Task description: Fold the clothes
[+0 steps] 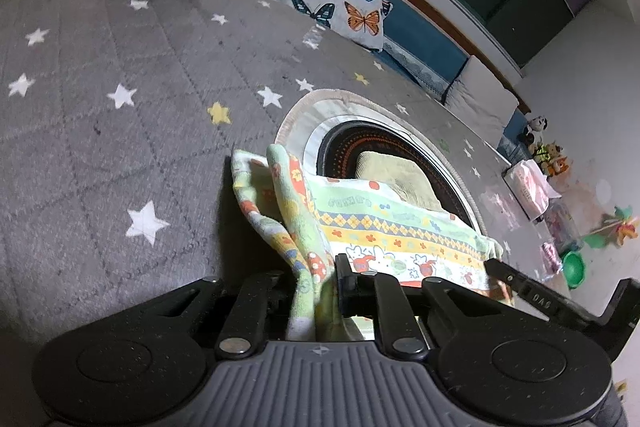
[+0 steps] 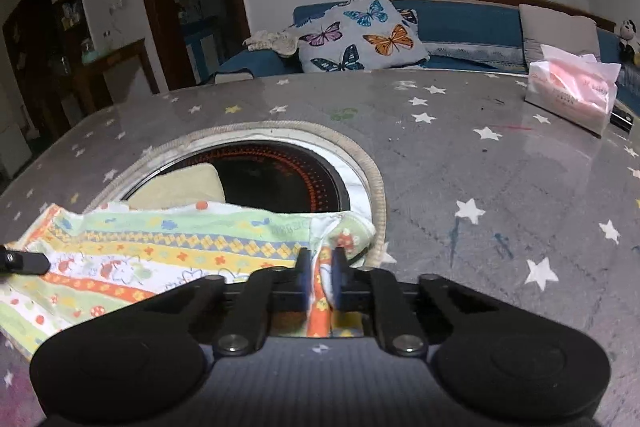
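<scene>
Pinching opposite ends of a patterned cloth [image 2: 168,247], left gripper [image 1: 320,283] and right gripper [image 2: 320,267] — jaws clamped on fabric — over the star-print table [image 2: 480,167], beside its round recessed burner [image 2: 280,175].

The round black cooktop recess [image 2: 280,179] sits in the grey star-printed table cover [image 2: 500,187]. The striped, cartoon-printed cloth [image 2: 160,247] lies across the recess's near edge, with a pale folded cloth [image 2: 180,185] inside the recess just behind it. Right of the recess and further back stands a pink tissue pack [image 2: 572,87]. Behind the table, beyond the recess, a butterfly-printed cushion [image 2: 360,35] rests on a blue sofa [image 2: 460,19].
</scene>
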The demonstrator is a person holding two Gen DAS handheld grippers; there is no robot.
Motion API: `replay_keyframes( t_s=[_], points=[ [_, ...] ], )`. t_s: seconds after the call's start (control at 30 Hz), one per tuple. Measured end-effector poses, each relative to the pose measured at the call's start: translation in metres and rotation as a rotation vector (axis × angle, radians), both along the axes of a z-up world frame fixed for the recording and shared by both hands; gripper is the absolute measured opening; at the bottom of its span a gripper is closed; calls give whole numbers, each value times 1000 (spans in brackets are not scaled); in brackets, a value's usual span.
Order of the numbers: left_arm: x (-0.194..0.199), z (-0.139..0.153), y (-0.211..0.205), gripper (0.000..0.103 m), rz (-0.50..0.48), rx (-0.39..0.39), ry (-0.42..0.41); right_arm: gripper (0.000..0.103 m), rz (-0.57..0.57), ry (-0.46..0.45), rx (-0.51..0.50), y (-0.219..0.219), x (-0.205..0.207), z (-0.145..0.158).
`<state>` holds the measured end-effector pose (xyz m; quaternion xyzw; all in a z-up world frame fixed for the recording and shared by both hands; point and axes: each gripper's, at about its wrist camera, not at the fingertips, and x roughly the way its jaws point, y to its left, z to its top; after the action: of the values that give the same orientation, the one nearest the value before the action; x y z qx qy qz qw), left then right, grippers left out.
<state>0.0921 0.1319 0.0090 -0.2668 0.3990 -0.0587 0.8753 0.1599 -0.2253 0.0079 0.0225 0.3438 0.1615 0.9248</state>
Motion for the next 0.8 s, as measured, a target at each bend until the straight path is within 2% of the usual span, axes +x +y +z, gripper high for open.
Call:
replay_keyframes(
  t_s=[0.27, 0.47, 0.8],
  points=[
    [3, 30, -16, 11, -46, 75, -77, 5, 10, -52, 29, -6, -11, 26],
    [19, 51, -44, 11, -99, 122, -114, 5, -4, -103, 18, -18, -16, 46],
    [42, 64, -83, 11, -153, 134, -145, 5, -47, -152, -10, -43, -13, 66]
  ],
)
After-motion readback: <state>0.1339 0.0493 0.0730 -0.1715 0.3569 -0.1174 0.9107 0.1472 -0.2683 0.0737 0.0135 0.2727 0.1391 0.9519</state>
